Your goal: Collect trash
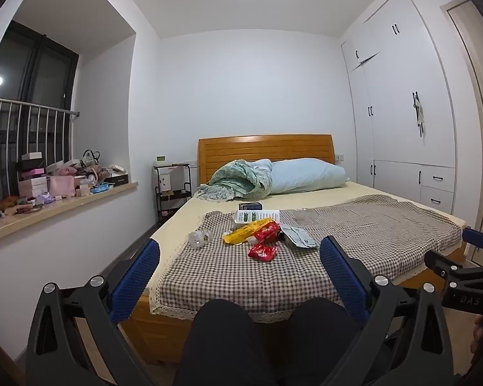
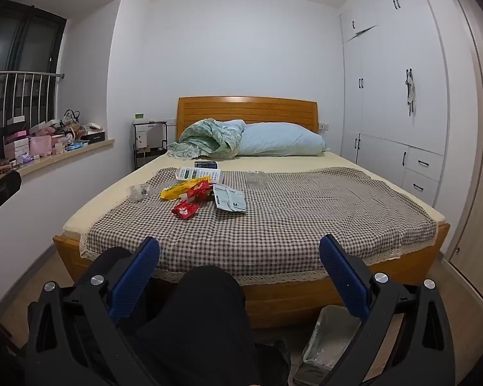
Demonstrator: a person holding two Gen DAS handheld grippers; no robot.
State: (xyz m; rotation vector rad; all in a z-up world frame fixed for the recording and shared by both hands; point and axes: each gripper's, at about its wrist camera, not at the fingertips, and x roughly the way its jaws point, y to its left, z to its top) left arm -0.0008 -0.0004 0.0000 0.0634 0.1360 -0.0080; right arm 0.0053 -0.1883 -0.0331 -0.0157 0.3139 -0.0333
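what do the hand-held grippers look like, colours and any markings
Both match: the left hand-held gripper and right hand-held gripper have blue textured finger pads on black plastic triangular linkage arms with silver round bolts. White lettering marks the right one's body, seen from the left wrist view. No cables show.

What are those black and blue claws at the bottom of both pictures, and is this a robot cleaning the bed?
No robot: a seated person holds a two-finger gripper in each hand, each with a camera looking along its fingers. One picture comes from the left gripper, the other from the right gripper. Both are open and hold nothing. The dark shapes between the fingers are the person's knees. On the checked cloth over the bed lies the trash: a red wrapper, a yellow wrapper, a clear plastic bottle, a grey pouch and small boxes. A bin stands on the floor by the right gripper.
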